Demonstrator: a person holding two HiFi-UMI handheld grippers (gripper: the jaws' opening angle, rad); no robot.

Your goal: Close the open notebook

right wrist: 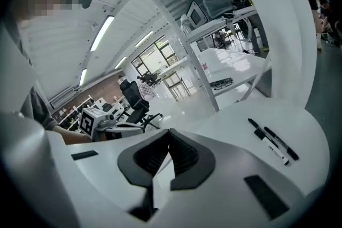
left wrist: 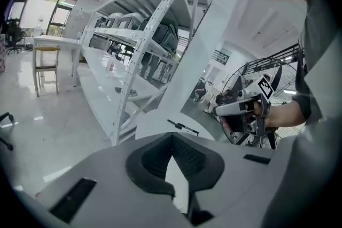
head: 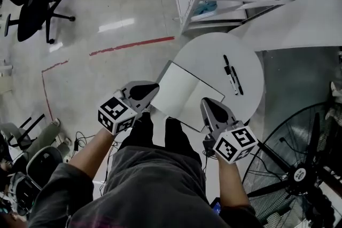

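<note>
Two black markers (head: 232, 76) are lying on the round white desk (head: 208, 56), beyond the right tool (head: 208, 104). A fan (head: 302, 171) is standing to its right. An office chair (head: 32, 5) is sitting far beyond the left tool (head: 152, 88).

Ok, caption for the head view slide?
Left gripper and right gripper flank the open notebook on a round table, two markers beyond.

No legible text, labels, brands or numbers anywhere.
</note>
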